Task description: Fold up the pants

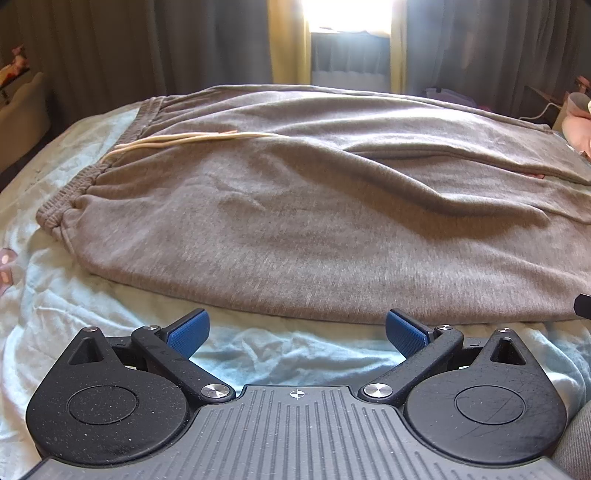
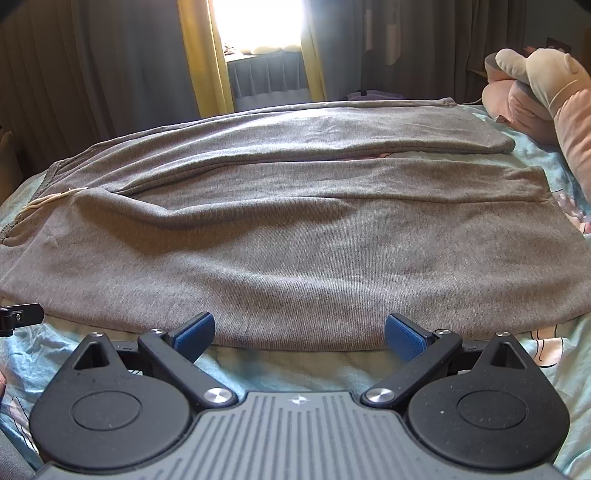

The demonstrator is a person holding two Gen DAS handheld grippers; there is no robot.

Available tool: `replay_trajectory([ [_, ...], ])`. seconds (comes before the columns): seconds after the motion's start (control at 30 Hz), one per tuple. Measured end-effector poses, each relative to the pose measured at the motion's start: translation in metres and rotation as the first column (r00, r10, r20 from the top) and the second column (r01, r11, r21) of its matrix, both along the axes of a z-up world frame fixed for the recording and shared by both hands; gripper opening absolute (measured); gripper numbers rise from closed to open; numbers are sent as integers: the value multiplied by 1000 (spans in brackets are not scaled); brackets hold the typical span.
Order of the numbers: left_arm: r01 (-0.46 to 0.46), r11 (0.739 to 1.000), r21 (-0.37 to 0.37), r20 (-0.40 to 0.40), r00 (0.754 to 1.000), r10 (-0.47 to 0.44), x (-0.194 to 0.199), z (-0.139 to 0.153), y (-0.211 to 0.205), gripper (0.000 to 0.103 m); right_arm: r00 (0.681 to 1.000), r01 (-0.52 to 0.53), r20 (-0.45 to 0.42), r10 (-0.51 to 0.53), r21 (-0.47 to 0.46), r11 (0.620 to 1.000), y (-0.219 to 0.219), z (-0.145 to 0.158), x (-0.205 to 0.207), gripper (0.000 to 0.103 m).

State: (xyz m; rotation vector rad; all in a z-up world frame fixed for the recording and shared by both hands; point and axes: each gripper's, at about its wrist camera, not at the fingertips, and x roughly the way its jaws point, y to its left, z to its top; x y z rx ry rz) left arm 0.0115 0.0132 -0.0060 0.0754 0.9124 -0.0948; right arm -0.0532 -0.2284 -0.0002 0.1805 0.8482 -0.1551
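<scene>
Grey sweatpants [image 1: 314, 221] lie spread flat across the bed, waistband [image 1: 74, 192] at the left with a cream drawstring [image 1: 184, 139] lying over it. In the right wrist view the pants [image 2: 295, 240] show both legs side by side, cuffs at the right. My left gripper [image 1: 297, 334] is open and empty, just short of the pants' near edge, toward the waist end. My right gripper [image 2: 299, 336] is open and empty, its fingertips at the near edge of the closer leg.
A light blue bedsheet [image 1: 92, 314] covers the bed. A pink plush toy [image 2: 546, 96] lies at the far right by the cuffs. Dark curtains and a bright window [image 2: 258, 26] stand behind the bed. The left gripper's tip [image 2: 18, 317] shows at the left edge.
</scene>
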Motion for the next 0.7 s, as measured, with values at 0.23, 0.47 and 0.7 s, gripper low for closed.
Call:
replay_trajectory([
  [0.23, 5, 1000, -20, -10, 1000, -5, 2, -1, 1, 103, 1000, -2, -14, 2, 1, 1000, 1, -1, 3, 99],
  [0.47, -27, 997, -68, 16, 999, 28, 11, 7, 5, 103, 999, 37, 25, -39, 76, 996, -21, 5, 5, 99],
  [0.7, -243, 965, -100, 105, 962, 253, 80, 37, -5, 103, 958, 229, -149, -244, -110, 967, -92, -38, 60, 99],
])
